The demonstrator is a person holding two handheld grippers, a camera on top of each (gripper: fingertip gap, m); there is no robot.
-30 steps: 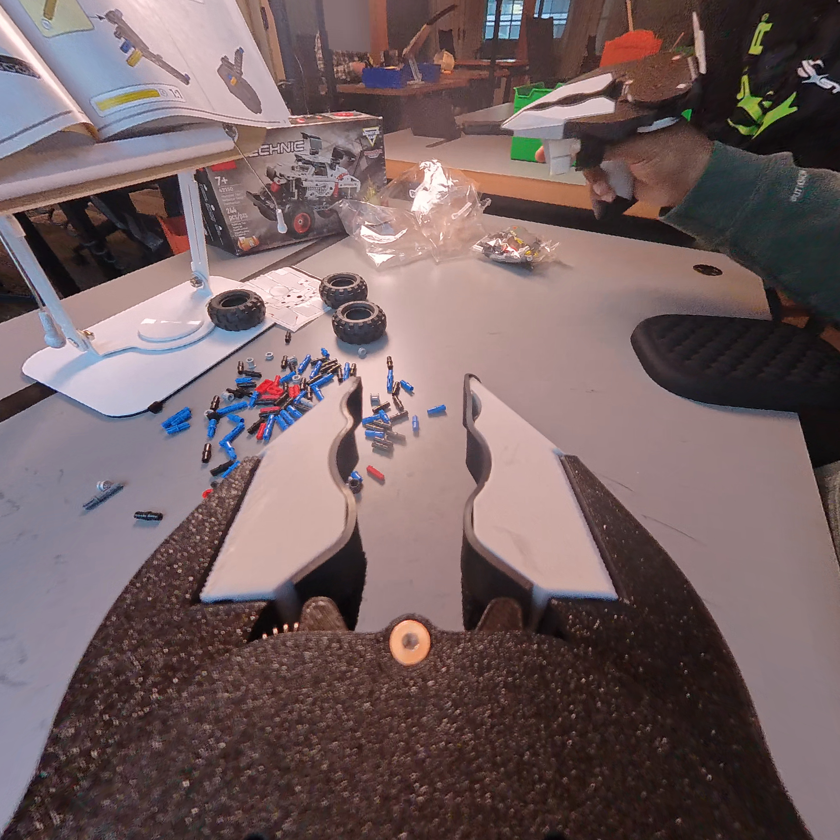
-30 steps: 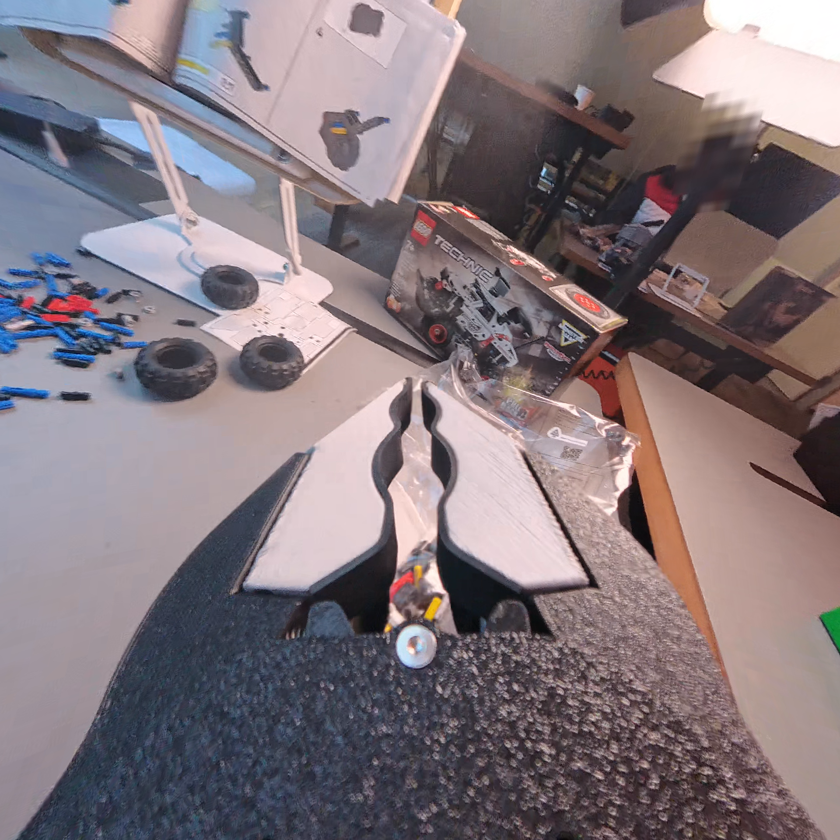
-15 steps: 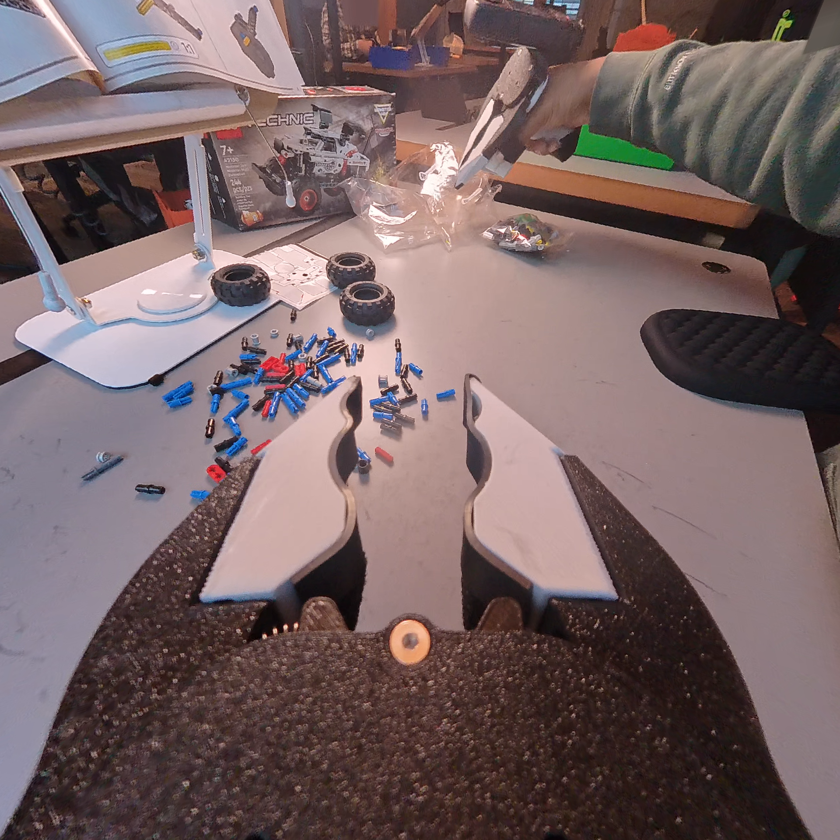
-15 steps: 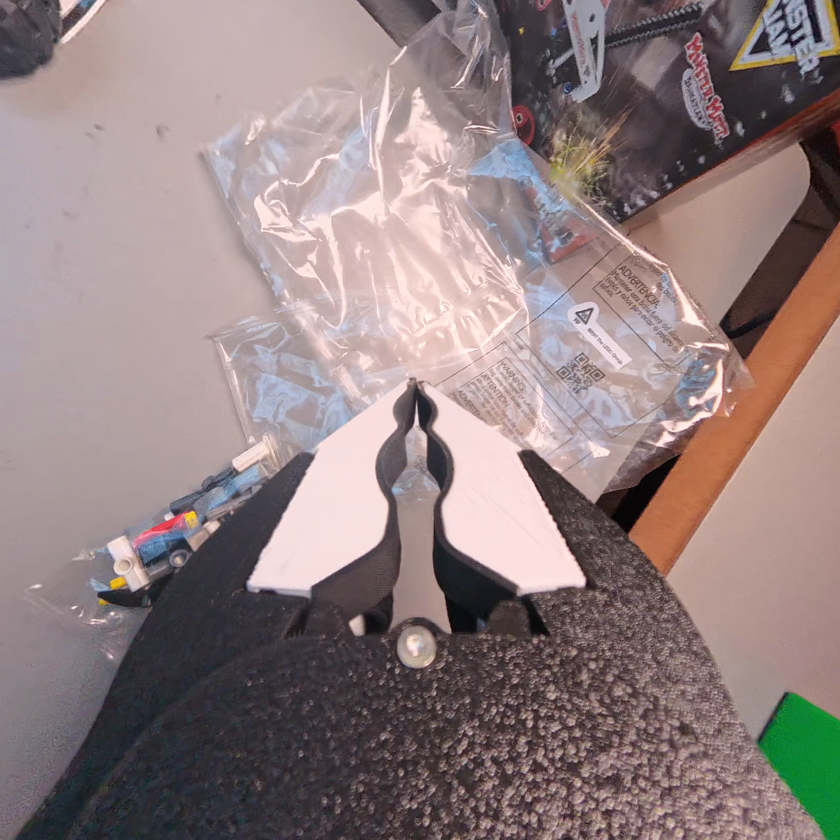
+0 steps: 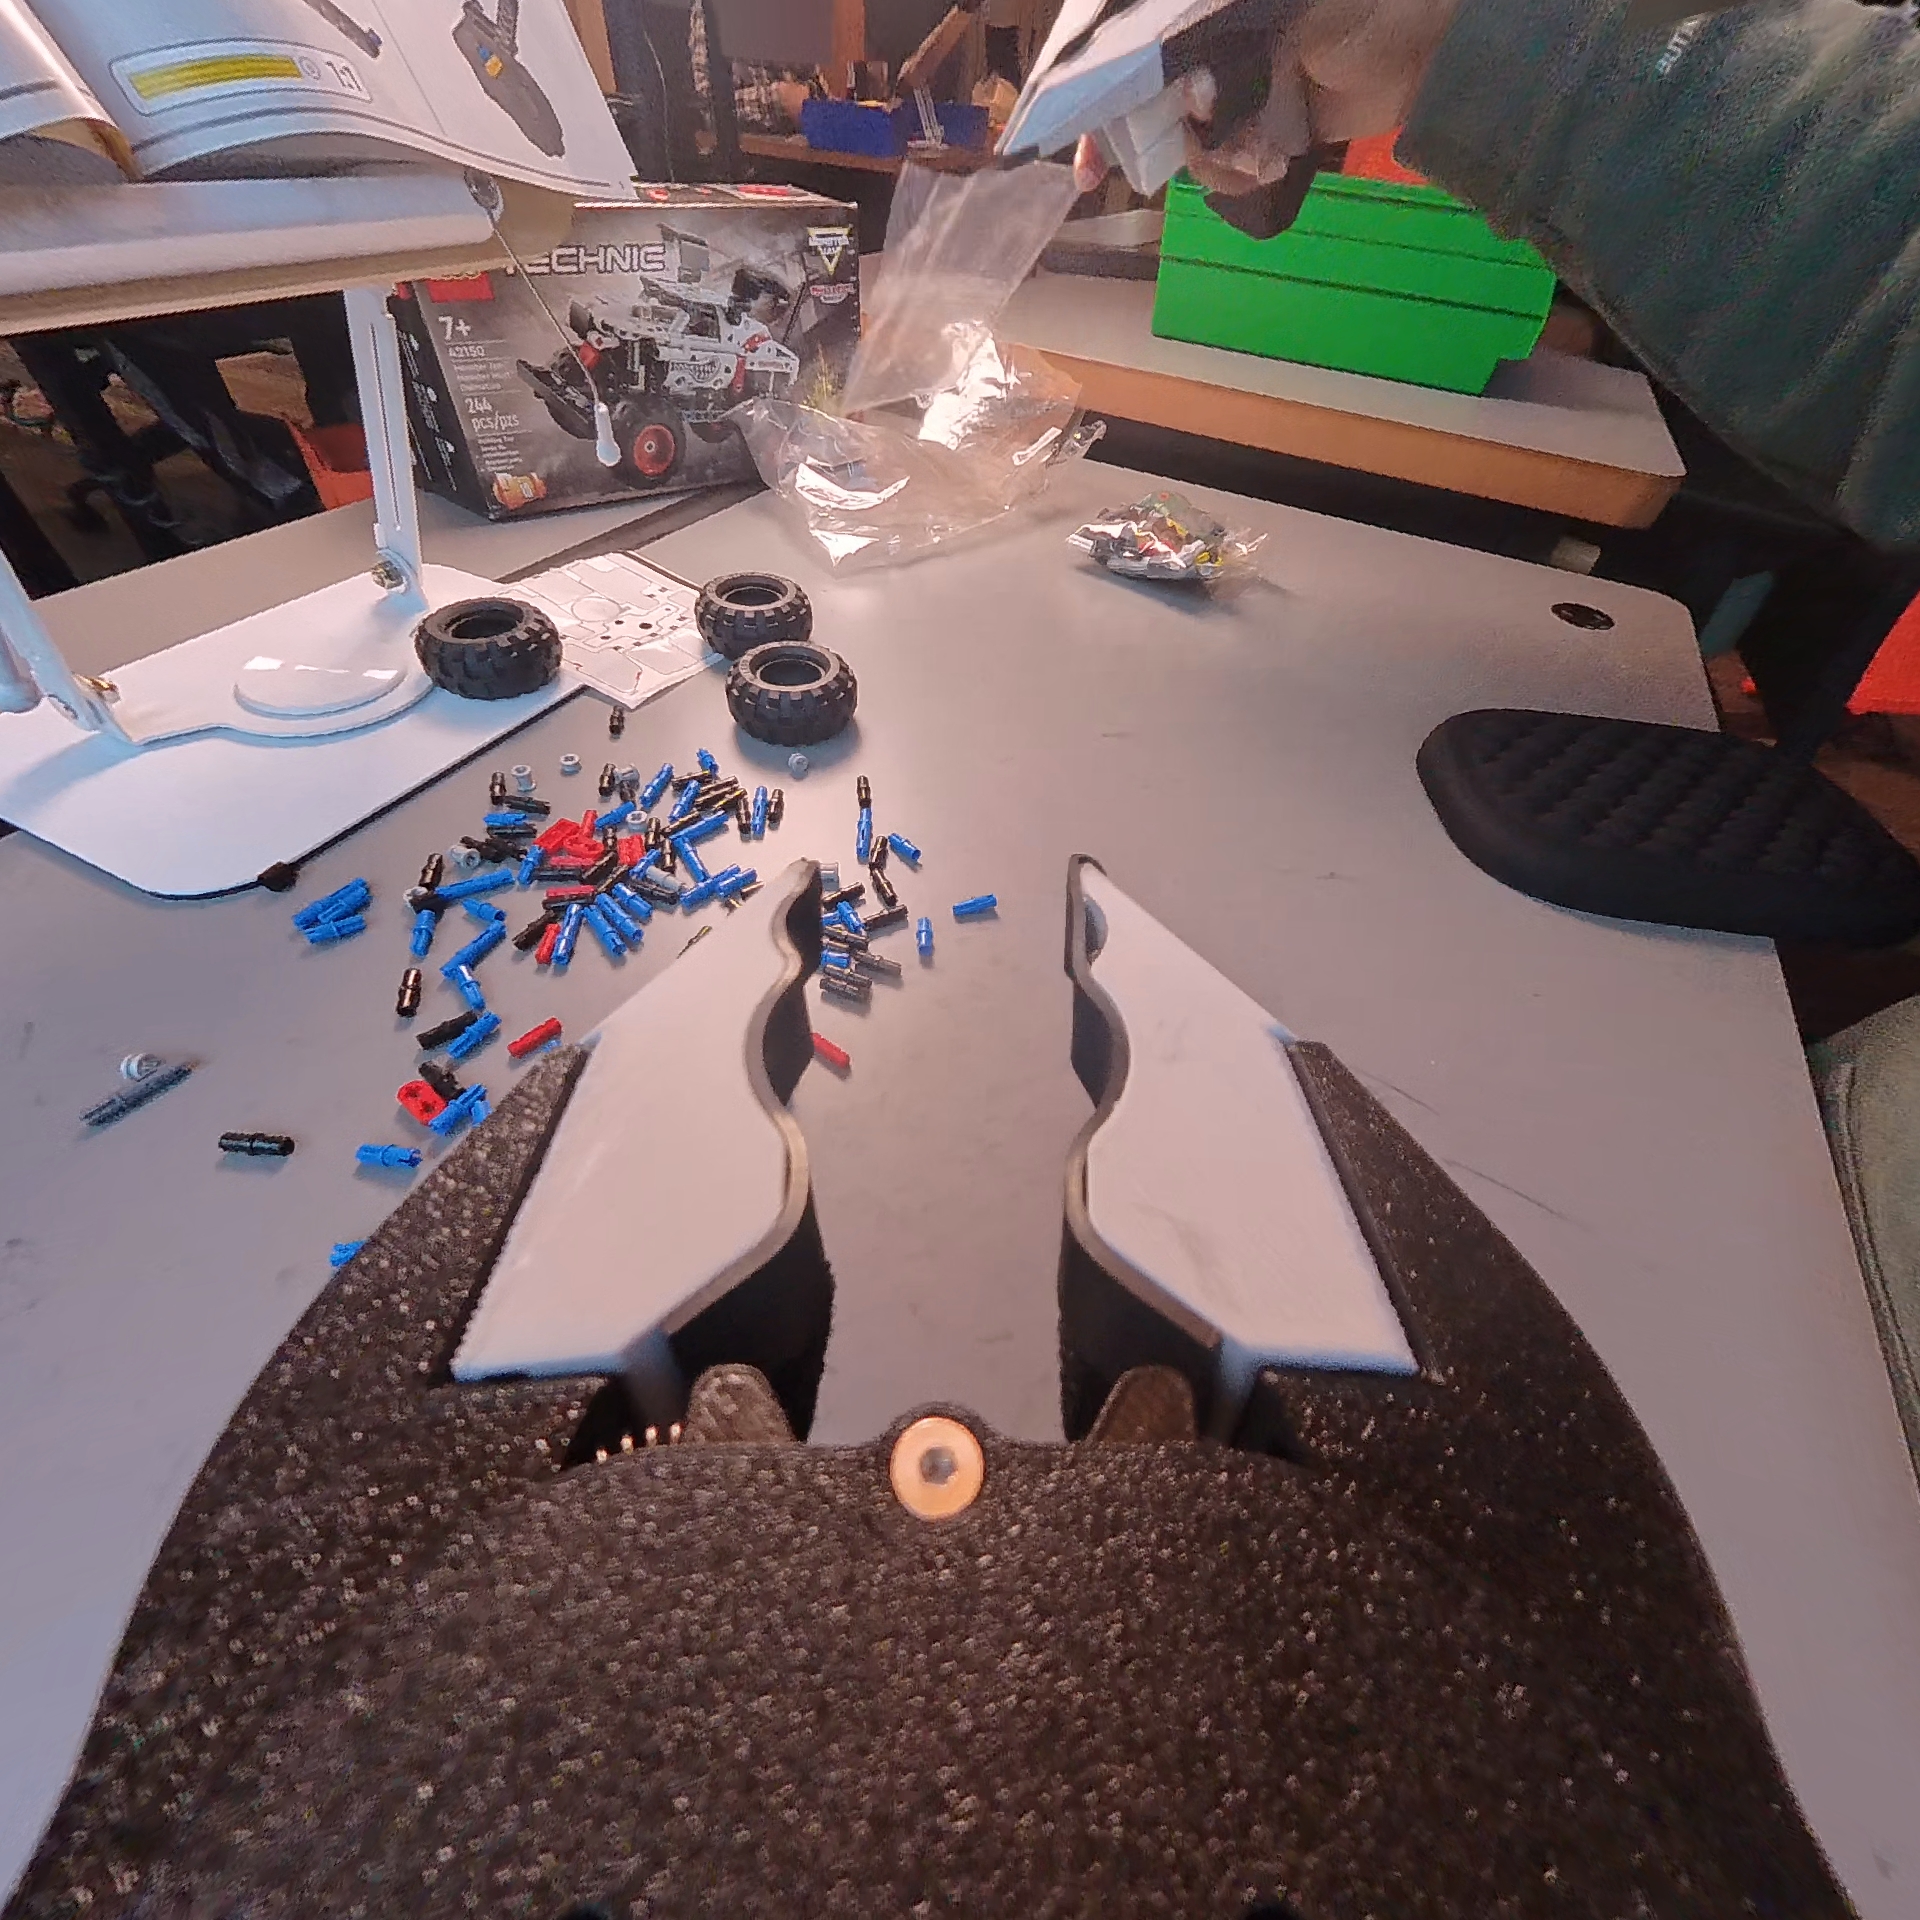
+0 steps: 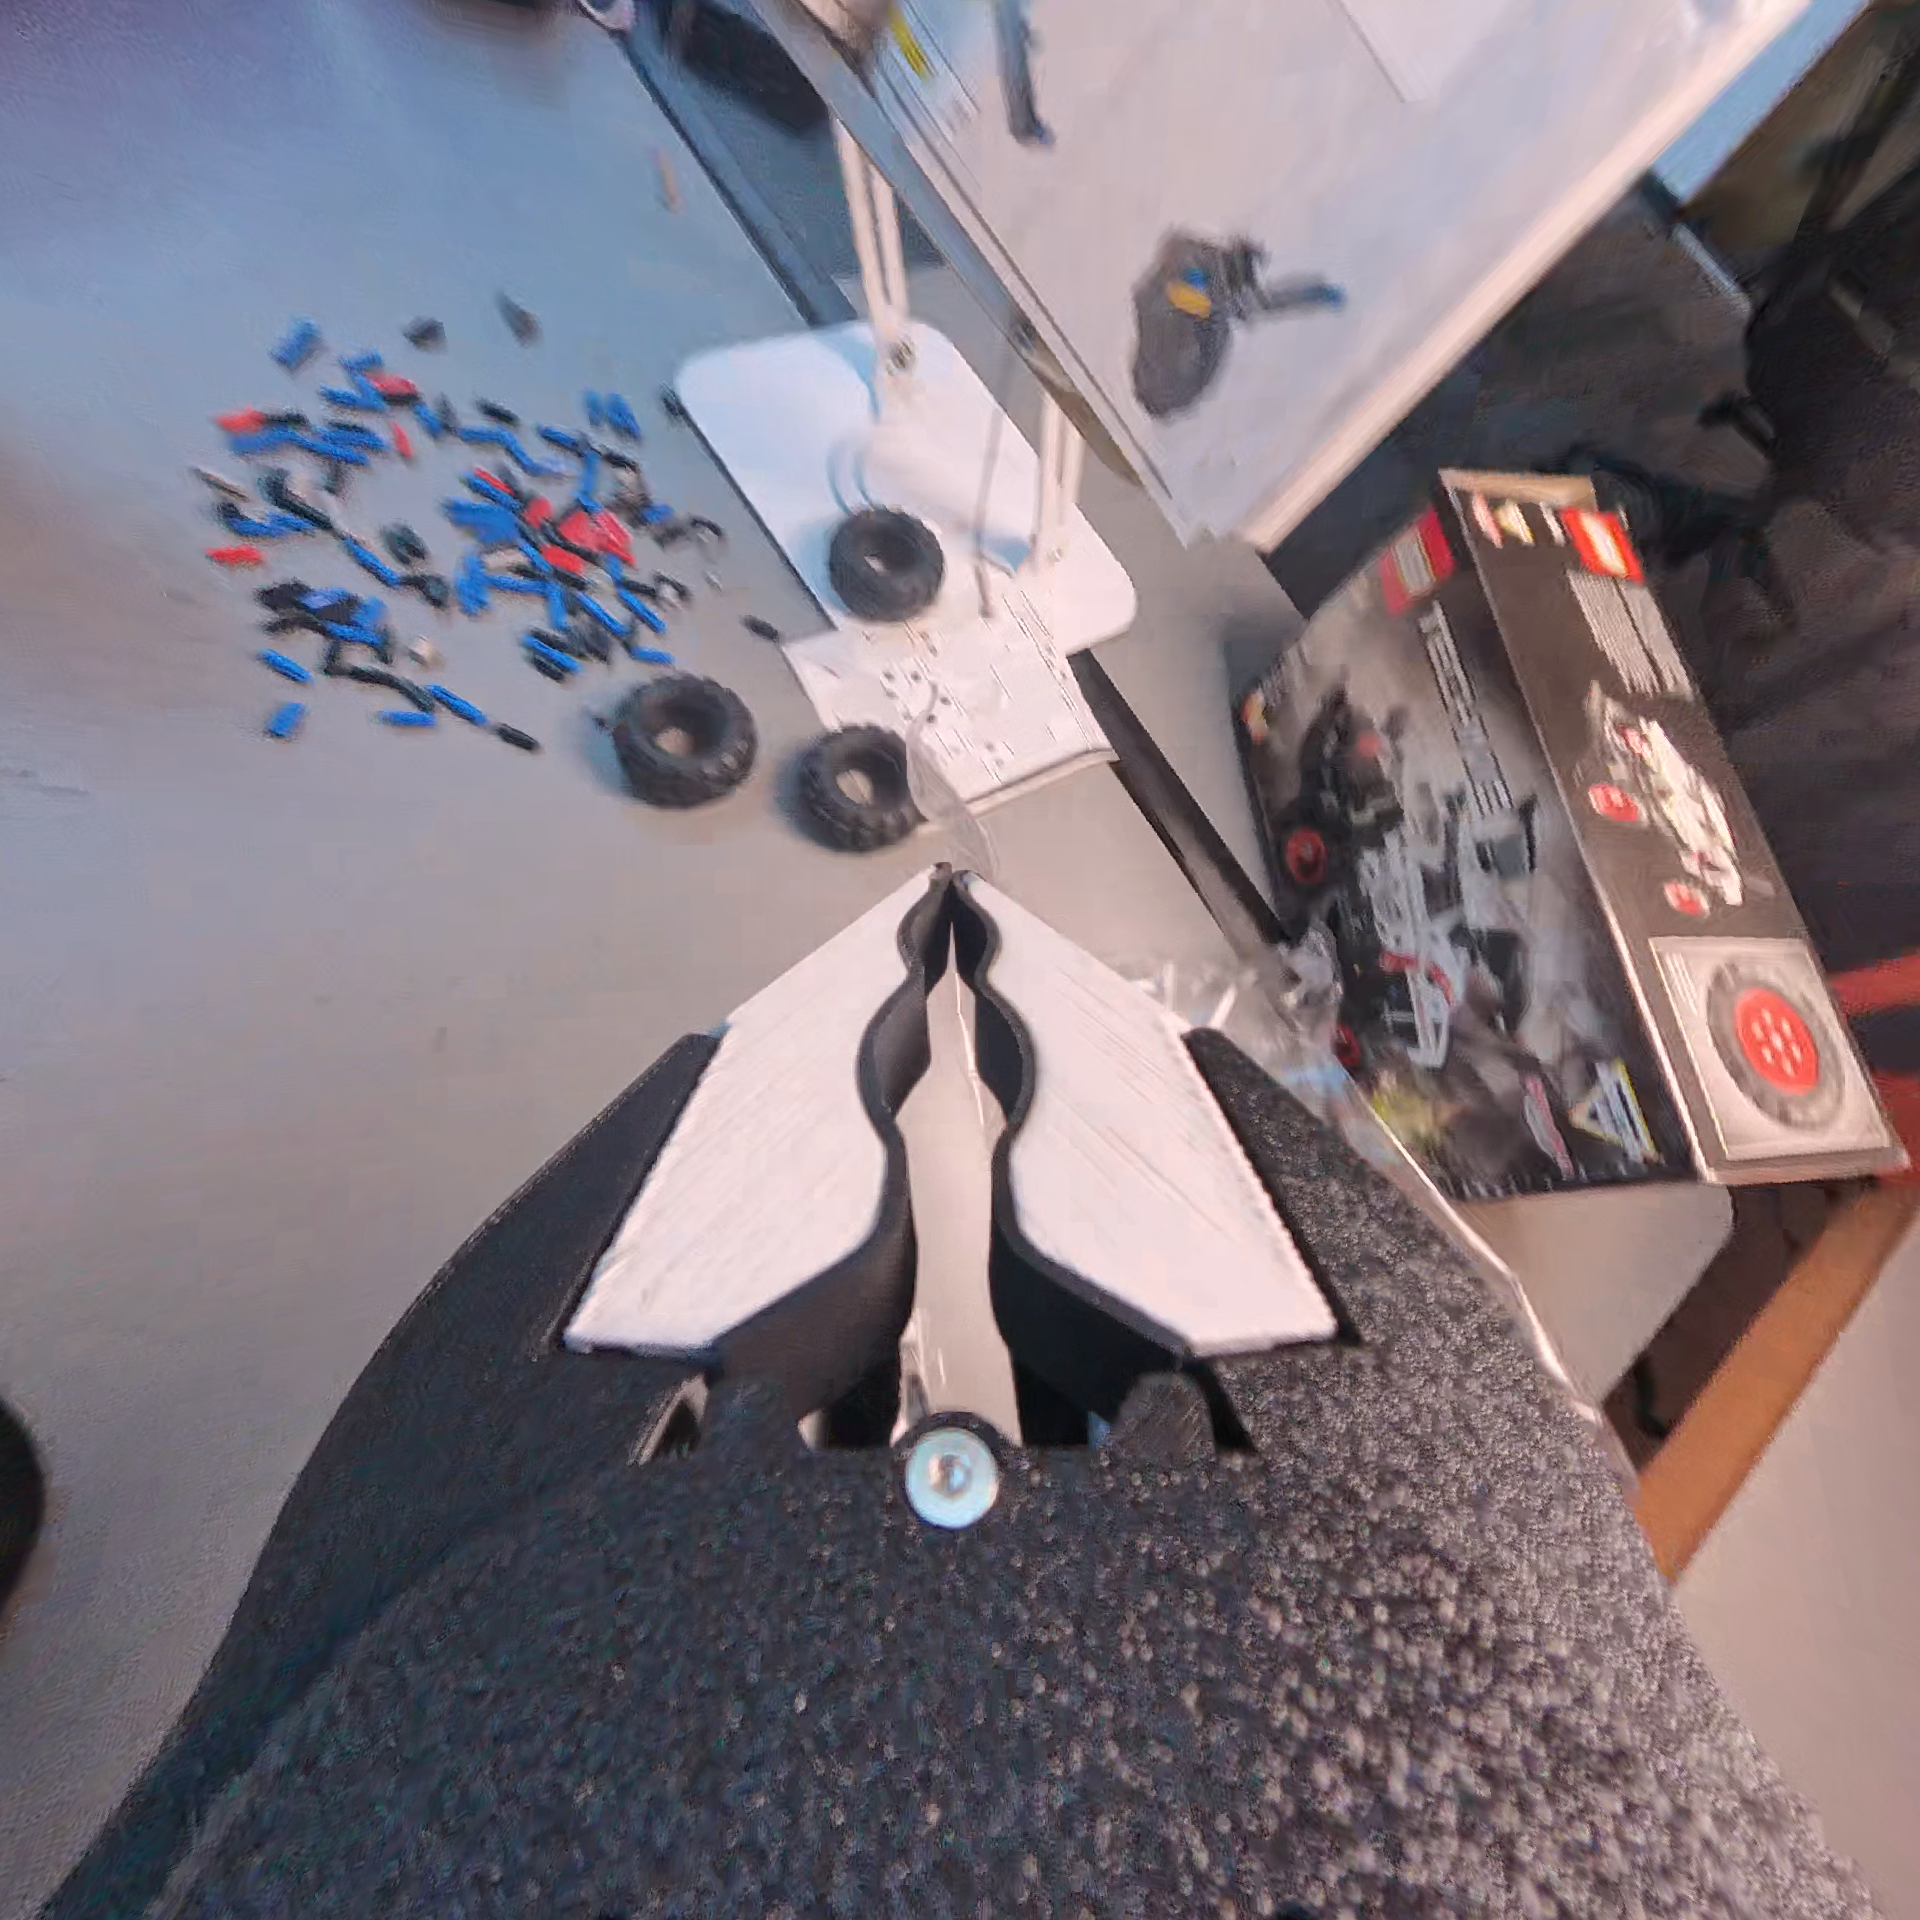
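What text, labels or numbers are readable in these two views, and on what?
I don't transcribe writing; these things carry it:
Black toy-truck kit box: large print and logos on front and top.
Open instruction booklet on the white stand: small print by the diagrams.
White sticker sheet: too small to read.
Green sleeve: blurred lettering.
Clear plastic bag in the right gripper: none visible.

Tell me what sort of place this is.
Probably a workshop or hobby room set up for building a toy kit: a grey table strewn with small pins, three tyres, a kit box, and cluttered workbenches behind.
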